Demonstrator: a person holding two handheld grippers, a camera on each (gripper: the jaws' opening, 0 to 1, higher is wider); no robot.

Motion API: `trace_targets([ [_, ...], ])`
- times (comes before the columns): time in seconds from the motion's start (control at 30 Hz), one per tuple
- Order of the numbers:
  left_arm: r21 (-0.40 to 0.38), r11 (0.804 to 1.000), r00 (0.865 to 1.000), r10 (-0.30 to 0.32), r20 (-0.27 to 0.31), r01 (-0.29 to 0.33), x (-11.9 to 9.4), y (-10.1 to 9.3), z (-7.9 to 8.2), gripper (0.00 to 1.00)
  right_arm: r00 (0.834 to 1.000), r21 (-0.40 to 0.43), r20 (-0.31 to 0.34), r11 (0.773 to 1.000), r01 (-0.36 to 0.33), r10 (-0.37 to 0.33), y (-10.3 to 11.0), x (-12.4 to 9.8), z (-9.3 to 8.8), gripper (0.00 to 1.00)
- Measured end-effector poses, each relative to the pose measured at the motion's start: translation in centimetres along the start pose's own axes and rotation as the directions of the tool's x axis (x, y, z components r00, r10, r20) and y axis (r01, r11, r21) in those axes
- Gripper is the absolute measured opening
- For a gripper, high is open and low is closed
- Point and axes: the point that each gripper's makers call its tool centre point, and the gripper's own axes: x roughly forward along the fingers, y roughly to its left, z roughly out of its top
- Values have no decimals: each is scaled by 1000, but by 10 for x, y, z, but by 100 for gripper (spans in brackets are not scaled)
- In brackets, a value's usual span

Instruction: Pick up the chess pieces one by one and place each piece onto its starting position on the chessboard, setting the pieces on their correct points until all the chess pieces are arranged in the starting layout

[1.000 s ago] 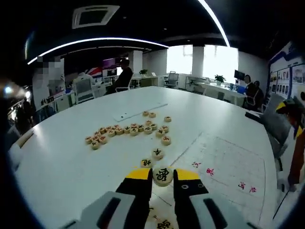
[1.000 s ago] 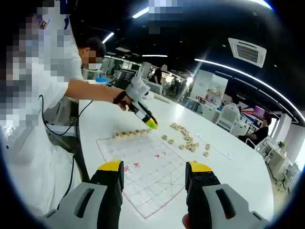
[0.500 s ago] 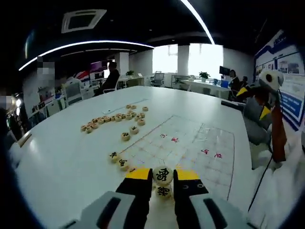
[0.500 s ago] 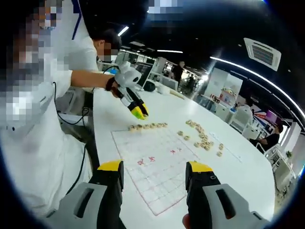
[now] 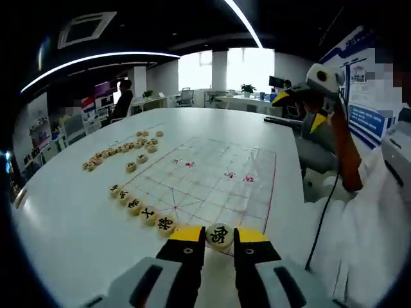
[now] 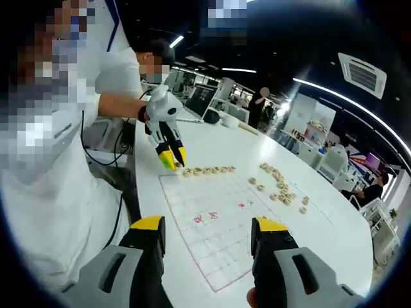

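Left gripper view: left gripper (image 5: 219, 239) fingers clamp one chess piece (image 5: 219, 236) at the chessboard (image 5: 221, 186) near edge, beside five placed; loose pieces (image 5: 115, 154) remain. Right gripper (image 6: 209, 234) fingers apart, empty.

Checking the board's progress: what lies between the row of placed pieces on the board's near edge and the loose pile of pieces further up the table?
In the left gripper view, one lone piece sits between the row and the pile; otherwise bare table.

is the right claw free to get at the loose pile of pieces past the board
Probably yes: the right claw is open and empty, and bare board lies between it and the loose pieces.
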Motion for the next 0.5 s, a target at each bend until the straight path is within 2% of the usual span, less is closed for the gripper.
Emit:
trace_targets([
  [0.5, 31, 999, 1000, 17, -17, -17, 8, 6, -9, 20, 1000, 4, 2, 1000, 20, -20, -6, -1, 0, 54],
])
